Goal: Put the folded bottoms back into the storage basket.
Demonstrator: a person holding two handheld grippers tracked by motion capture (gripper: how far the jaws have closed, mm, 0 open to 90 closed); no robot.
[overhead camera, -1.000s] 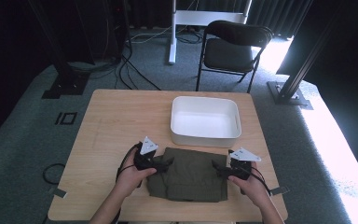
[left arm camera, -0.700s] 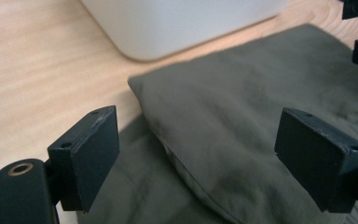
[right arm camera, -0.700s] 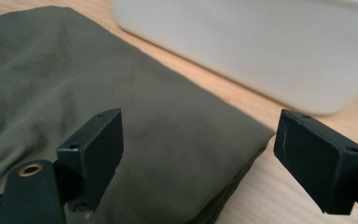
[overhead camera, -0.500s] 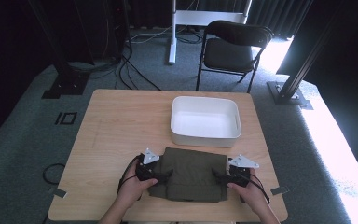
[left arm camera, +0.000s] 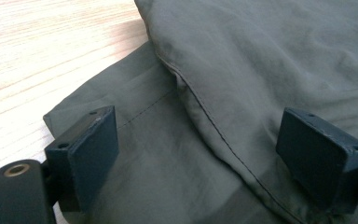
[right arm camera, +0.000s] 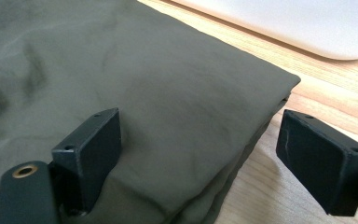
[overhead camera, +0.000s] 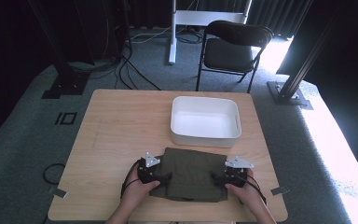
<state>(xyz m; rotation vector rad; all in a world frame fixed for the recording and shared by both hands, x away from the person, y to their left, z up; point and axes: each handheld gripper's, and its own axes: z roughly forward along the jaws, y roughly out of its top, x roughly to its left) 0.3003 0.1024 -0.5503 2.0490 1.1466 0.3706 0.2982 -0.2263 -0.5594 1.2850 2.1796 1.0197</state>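
Cloth (overhead camera: 189, 173), olive and folded into a flat stack, lies at the near edge of the table (overhead camera: 121, 121), just in front of a white bin (overhead camera: 205, 120) that stands apart from it toward the far side. The left claw (overhead camera: 154, 178) sits at the stack's left end and the right claw (overhead camera: 223, 179) at its right end, each held in a hand coming in from the near side.

In the left gripper view the jaws stand wide, with the cloth (left arm camera: 242, 84) under and between them: a lower layer spreads toward the wood and a stitched hem (left arm camera: 214, 126) of the upper fold runs diagonally through the gap. Nothing is pinched yet. In the right gripper view the jaws are also spread, one over the top of the cloth (right arm camera: 168, 93) and the other over bare wood beside the folded corner, with the bin's (right arm camera: 307, 23) rim beyond.

The step in hand looks like taking both ends of the stack, probably to lift it toward the bin. To do it well, each claw should straddle the whole thickness of the edge, lower jaw slid under the bottom layer, not just the top fold. On the left, the offset layers make a partial catch likely, so the bite should reach past the hem. Both should close together and lift level, or the fold may spill open.
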